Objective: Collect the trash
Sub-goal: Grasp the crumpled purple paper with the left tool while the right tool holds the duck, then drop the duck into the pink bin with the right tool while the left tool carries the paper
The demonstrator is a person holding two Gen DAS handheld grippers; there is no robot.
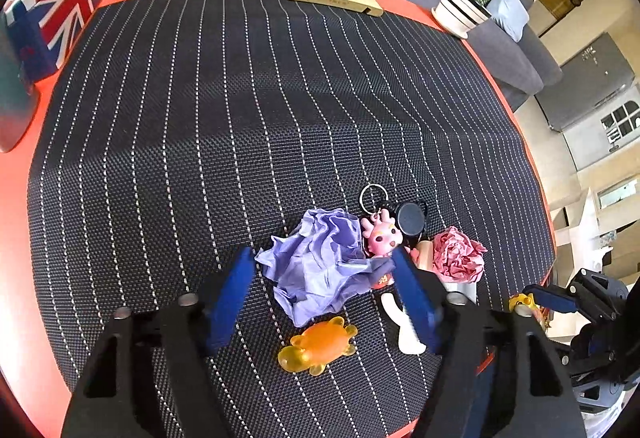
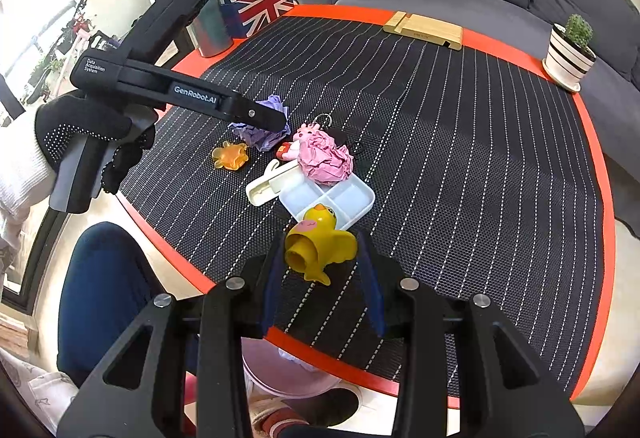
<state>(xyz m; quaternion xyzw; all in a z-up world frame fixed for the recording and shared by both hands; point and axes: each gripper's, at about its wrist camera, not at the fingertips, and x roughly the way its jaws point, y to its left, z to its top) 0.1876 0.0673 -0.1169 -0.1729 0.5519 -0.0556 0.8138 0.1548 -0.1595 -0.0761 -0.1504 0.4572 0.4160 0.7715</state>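
A: Where the left tool sits, what's its state?
B: Fingers spread wide, either side of the purple crumpled paper, w/ no pinch visible. Paper lies on the striped mat, near the counter's front edge.
A: Other trash?
B: Pink crumpled paper, just right of the purple one; it rests against a white divided tray. A pink doll keychain lies between the two papers. An orange jelly toy is just in front of the purple paper.
A: Right tool?
B: Fingers apart, flanking a yellow duck toy at the front edge; can't tell if they touch it.
A: Far edge?
B: Wooden stand, potted cactus, flag-print tissue box.
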